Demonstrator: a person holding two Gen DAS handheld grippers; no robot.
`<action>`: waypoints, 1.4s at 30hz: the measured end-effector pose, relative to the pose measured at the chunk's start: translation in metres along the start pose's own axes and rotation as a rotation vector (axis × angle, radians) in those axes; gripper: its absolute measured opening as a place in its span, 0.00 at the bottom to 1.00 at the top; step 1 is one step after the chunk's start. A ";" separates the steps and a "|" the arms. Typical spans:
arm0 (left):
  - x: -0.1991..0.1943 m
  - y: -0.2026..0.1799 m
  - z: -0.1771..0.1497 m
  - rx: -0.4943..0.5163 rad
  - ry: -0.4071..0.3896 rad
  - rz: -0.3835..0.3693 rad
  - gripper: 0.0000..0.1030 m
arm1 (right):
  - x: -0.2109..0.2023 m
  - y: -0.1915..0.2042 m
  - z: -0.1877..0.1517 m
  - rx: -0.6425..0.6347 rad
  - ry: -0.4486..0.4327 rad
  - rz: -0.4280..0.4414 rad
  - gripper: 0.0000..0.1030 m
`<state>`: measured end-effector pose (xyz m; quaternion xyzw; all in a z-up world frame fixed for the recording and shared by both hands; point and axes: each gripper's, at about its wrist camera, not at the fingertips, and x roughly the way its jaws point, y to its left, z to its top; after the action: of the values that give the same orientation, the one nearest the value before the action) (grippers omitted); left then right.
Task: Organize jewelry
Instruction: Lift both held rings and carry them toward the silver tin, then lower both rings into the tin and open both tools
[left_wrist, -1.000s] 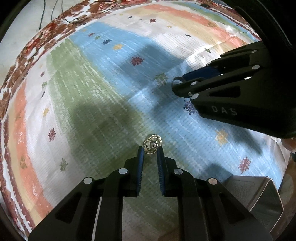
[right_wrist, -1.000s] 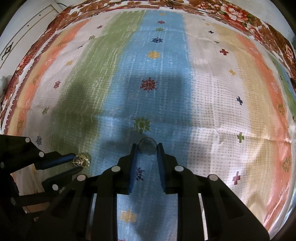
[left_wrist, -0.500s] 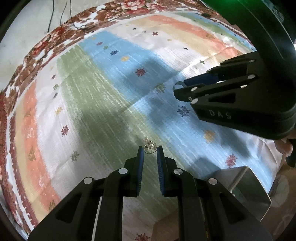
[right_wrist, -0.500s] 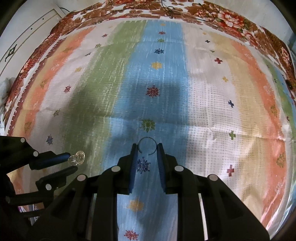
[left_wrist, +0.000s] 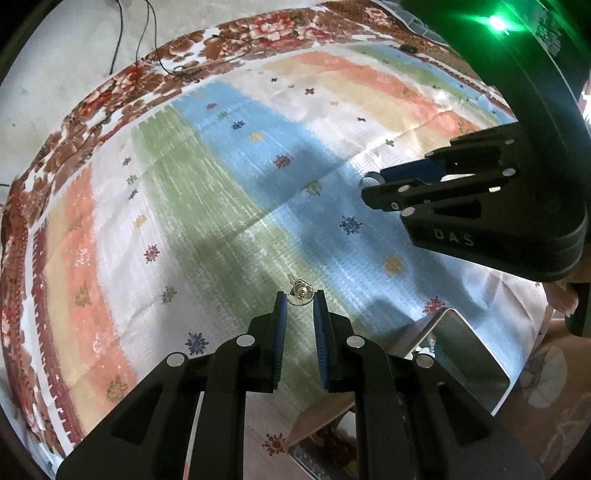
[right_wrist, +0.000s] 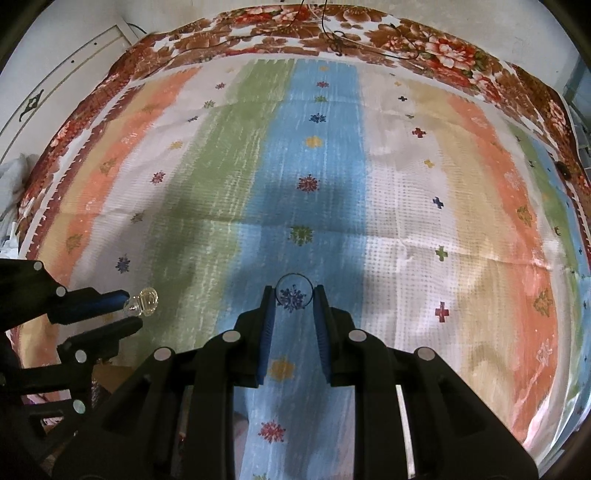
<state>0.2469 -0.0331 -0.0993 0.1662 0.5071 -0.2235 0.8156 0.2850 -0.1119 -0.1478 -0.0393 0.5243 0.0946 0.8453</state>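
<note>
The left tongs (left_wrist: 299, 301), black with blue pads, are clamped on a small silver earring with a looped wire hook (left_wrist: 300, 292), holding it at the very tips above the green stripe of a striped, multicoloured woven cloth (left_wrist: 207, 206) dotted with small flower and cross motifs. From the right wrist view the same earring (right_wrist: 144, 300) shows as a clear, glassy looped piece projecting past the left tongs' (right_wrist: 129, 308) upper blue pad, over the cloth's green and white bands.

The right tongs (right_wrist: 294, 295) are closed on a thin dark wire ring (right_wrist: 294, 291), an open hoop gripped by its 2 sides between the blue pads, framing a dark blue flower motif on the cloth's blue stripe (right_wrist: 317, 192) beneath it. In the left wrist view the right tongs (left_wrist: 369, 188) enter from the right edge, black body stamped "DAS", with a green indicator light (left_wrist: 496, 23) glowing on the housing above; the hoop itself cannot be made out from that angle.

A grey metal box with an open lid (left_wrist: 465, 350) sits at the lower right, just beside the left tongs. A brown floral border (right_wrist: 280, 33) edges the cloth, with thin black cables (left_wrist: 147, 40) trailing across it.
</note>
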 end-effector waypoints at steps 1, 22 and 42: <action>-0.004 0.001 0.000 -0.006 -0.008 0.002 0.14 | -0.003 -0.001 -0.001 0.004 -0.002 0.000 0.22; -0.056 0.017 -0.025 -0.256 -0.120 0.078 0.14 | -0.046 0.031 -0.025 -0.045 -0.059 -0.004 0.22; -0.100 0.000 -0.062 -0.334 -0.192 0.083 0.14 | -0.087 0.047 -0.067 -0.080 -0.090 0.055 0.22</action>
<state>0.1622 0.0173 -0.0358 0.0272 0.4496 -0.1176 0.8850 0.1795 -0.0877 -0.0982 -0.0545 0.4823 0.1404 0.8630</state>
